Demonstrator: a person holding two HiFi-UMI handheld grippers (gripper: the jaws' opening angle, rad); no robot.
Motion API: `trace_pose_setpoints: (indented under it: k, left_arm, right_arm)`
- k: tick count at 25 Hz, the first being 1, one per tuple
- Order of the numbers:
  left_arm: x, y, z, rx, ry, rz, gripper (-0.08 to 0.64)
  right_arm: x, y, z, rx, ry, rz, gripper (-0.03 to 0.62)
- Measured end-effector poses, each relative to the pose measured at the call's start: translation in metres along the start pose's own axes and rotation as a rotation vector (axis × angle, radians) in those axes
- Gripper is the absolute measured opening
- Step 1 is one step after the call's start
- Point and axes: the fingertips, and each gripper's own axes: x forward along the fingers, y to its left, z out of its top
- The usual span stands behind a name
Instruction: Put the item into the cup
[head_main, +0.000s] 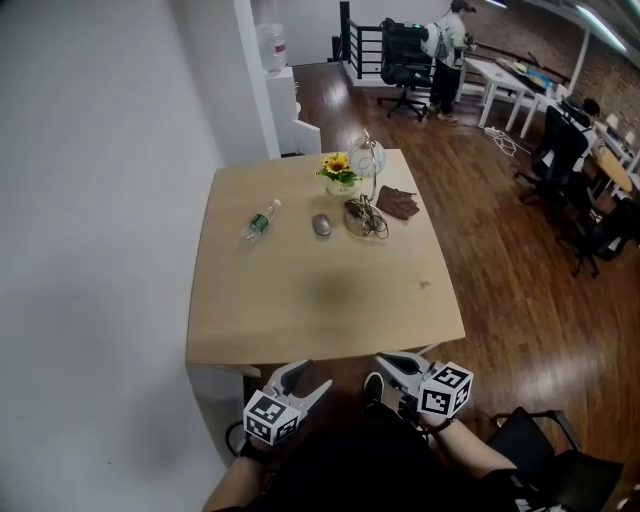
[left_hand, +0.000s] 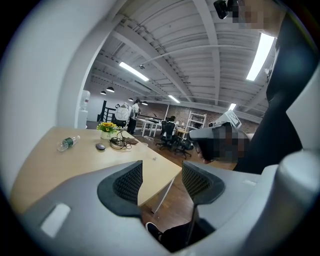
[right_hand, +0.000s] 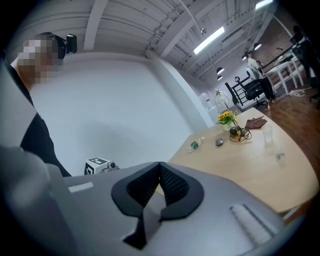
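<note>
Right gripper view shows you the clear cup (right_hand: 268, 135) only faintly on the worktop (right_hand: 240, 167), near an item (right_hand: 280, 156) too small to identify, both well away from your closed, empty right gripper (right_hand: 160, 172) and parted, empty left gripper (left_hand: 162, 170).

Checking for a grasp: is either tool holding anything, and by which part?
Nothing is held. The left tool is open and empty; the right tool is shut on nothing.
</note>
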Motion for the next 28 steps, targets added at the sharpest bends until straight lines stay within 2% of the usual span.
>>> trace_pose_setpoints:
  k: [10,16,24,28]
  left_arm:
    - [0.111,0.048,0.061,-0.007,0.025,0.029,0.244]
    - [0.167,0.067,0.082,0.010,0.035,0.048,0.244]
    - [0.193,0.077,0.090,-0.009,0.059,0.065,0.244]
    - [0.205,0.083,0.090,-0.012,0.069,0.041,0.244]
  right_arm:
    - [0.036,-0.099,0.069,-0.011,0.059,0.088,0.008]
    - [0.041,-0.147,0.091,0.009,0.085,0.124,0.008]
    - [0.043,-0.181,0.100,0.045,0.111,0.124,0.008]
    - [0.048,-0.192,0.102,0.033,0.120,0.106,0.008]
